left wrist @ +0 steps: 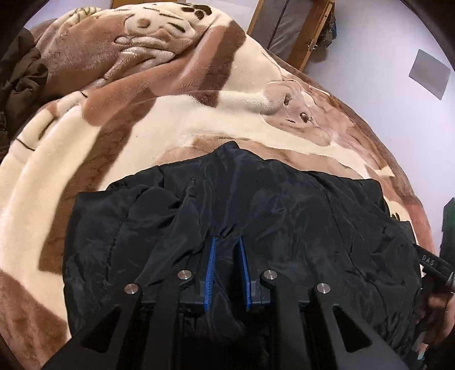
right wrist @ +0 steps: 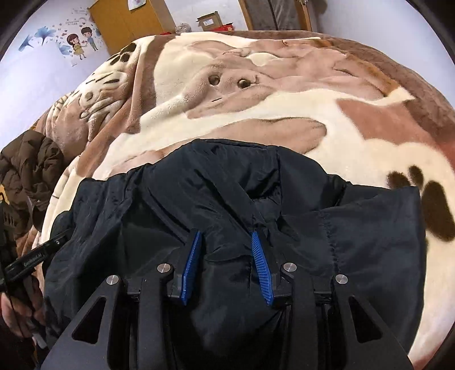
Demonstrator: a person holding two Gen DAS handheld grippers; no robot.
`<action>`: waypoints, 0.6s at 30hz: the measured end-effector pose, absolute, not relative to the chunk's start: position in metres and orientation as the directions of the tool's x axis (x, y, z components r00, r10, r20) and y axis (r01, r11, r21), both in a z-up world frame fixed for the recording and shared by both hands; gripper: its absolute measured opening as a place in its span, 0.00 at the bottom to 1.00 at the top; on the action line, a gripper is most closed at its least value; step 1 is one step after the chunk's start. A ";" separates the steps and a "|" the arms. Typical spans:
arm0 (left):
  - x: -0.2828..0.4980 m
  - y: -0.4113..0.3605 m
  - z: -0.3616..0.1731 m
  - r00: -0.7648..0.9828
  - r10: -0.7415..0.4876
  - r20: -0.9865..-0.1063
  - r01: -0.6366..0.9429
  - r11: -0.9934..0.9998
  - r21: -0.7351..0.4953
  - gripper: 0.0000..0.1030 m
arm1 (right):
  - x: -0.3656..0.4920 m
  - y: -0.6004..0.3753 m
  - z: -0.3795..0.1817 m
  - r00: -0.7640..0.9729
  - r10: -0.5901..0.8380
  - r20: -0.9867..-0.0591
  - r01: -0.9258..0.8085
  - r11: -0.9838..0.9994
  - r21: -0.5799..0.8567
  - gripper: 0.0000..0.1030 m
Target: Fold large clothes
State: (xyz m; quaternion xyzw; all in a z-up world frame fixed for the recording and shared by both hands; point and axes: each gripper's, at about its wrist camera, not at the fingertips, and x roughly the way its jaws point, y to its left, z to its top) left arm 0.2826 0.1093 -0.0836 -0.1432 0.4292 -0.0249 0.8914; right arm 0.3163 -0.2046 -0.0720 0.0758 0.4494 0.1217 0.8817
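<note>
A large black padded jacket (left wrist: 298, 205) lies folded on the bed's plush blanket, near its front edge; it also shows in the right wrist view (right wrist: 355, 227). My left gripper (left wrist: 227, 241) has its blue pads pinched on a gathered fold of the jacket. My right gripper (right wrist: 226, 234) has its blue pads spread apart, with jacket fabric bulging between them. The right gripper's body shows at the left view's right edge (left wrist: 432, 263), and the left gripper's body at the right view's left edge (right wrist: 34, 256).
A cream and brown animal-print blanket (left wrist: 170, 119) covers the bed (right wrist: 327, 128). A brown puffer coat (right wrist: 31, 168) is heaped at the bed's left side (left wrist: 20, 74). Wooden furniture (left wrist: 307, 25) and a cardboard box (right wrist: 209, 20) stand beyond the bed.
</note>
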 end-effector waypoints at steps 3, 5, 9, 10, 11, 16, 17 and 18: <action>0.268 0.107 -0.067 0.642 -0.169 -0.748 -0.071 0.958 -0.278 0.18 | 0.296 -0.203 -0.047 0.603 0.291 -0.743 -0.162 0.956 0.243 0.36; 0.245 0.104 -0.054 0.663 -0.194 -0.723 -0.044 0.954 -0.296 0.18 | 0.274 -0.202 -0.033 0.622 0.328 -0.711 -0.193 0.944 0.267 0.36; 0.199 0.078 -0.045 0.659 -0.267 -0.703 0.045 0.947 -0.318 0.18 | 0.221 -0.184 -0.033 0.581 0.411 -0.702 -0.271 0.911 0.309 0.36; 0.188 0.068 -0.050 0.643 -0.288 -0.710 0.072 0.945 -0.319 0.18 | 0.213 -0.178 -0.038 0.563 0.419 -0.712 -0.282 0.908 0.312 0.36; 0.182 0.061 -0.055 0.628 -0.298 -0.719 0.086 0.945 -0.316 0.18 | 0.204 -0.171 -0.049 0.527 0.431 -0.733 -0.292 0.901 0.319 0.36; 0.184 0.039 -0.101 0.556 -0.274 -0.785 0.073 0.957 -0.282 0.18 | 0.202 -0.153 -0.104 0.429 0.378 -0.821 -0.281 0.919 0.276 0.36; 0.187 0.039 -0.103 0.556 -0.272 -0.785 0.065 0.956 -0.285 0.18 | 0.205 -0.153 -0.107 0.431 0.378 -0.819 -0.278 0.919 0.278 0.36; 0.190 0.039 -0.104 0.556 -0.271 -0.786 0.056 0.955 -0.290 0.18 | 0.207 -0.153 -0.107 0.432 0.380 -0.818 -0.273 0.920 0.283 0.36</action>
